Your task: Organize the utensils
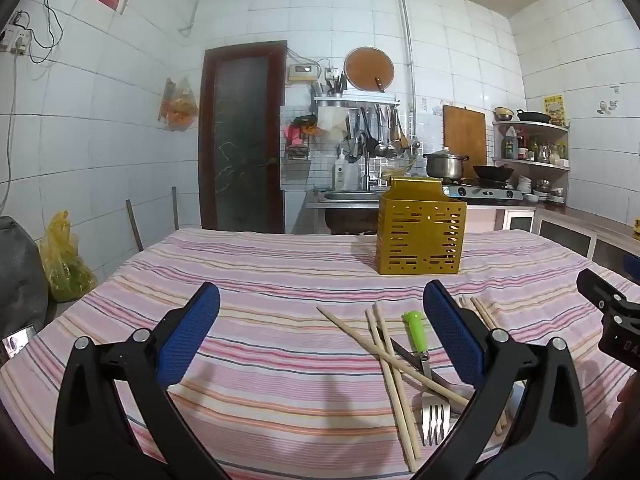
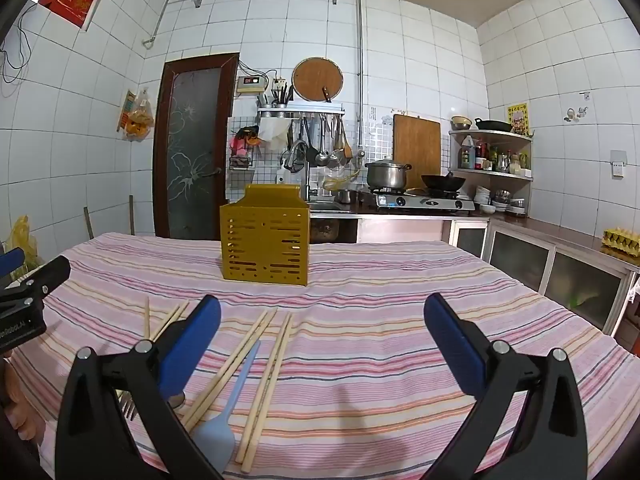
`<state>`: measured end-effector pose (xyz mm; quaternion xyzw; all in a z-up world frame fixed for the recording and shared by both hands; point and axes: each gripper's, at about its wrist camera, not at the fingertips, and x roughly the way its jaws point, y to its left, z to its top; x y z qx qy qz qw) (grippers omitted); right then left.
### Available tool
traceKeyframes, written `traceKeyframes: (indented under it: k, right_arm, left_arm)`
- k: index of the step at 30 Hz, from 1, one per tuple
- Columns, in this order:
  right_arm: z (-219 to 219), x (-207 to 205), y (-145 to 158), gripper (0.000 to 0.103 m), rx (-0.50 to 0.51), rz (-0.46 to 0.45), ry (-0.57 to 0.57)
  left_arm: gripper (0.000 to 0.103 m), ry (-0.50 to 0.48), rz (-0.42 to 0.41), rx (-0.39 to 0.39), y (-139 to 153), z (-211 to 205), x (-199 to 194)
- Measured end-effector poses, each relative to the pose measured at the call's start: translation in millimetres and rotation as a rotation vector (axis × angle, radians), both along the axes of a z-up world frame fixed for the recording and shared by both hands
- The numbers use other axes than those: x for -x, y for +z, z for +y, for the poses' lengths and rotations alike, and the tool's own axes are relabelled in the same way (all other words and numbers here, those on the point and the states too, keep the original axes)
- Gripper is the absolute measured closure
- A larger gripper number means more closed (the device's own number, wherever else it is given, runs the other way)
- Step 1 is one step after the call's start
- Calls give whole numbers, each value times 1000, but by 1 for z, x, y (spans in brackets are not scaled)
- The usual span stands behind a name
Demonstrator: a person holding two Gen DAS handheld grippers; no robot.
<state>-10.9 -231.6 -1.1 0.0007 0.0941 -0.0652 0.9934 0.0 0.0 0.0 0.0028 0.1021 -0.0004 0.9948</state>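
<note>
Our left gripper (image 1: 320, 328) hangs over a striped tablecloth (image 1: 260, 340), jaws spread wide with nothing between them. Past its right jaw, a gold caddy (image 1: 420, 236) stands upright on the cloth, well apart from the tips. Just inside and under that right jaw lies a scatter of utensils: crossed chopsticks (image 1: 390, 364), a fork (image 1: 435, 416) with tines toward us, and a green-handled knife (image 1: 416, 330); more chopsticks show beyond the jaw's far side.

Our right gripper (image 2: 322, 332) is likewise spread wide and empty. From its camera the caddy (image 2: 265, 240) sits ahead, nearer the left jaw. Between the jaws, close to the left one, lie two pairs of chopsticks (image 2: 272, 368) and a pale blue spatula (image 2: 224, 424) between them; another pair (image 2: 168, 318) lies outside the left jaw, and fork tines peek from under it. Each gripper shows at the edge of the other's view.
</note>
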Motion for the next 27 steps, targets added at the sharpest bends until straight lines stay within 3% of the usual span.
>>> traceKeyframes:
  k: [27]
  right_arm:
    - [0, 1, 0, 4, -1, -4, 0]
  left_arm:
    - [5, 1, -3, 4, 0, 0, 0]
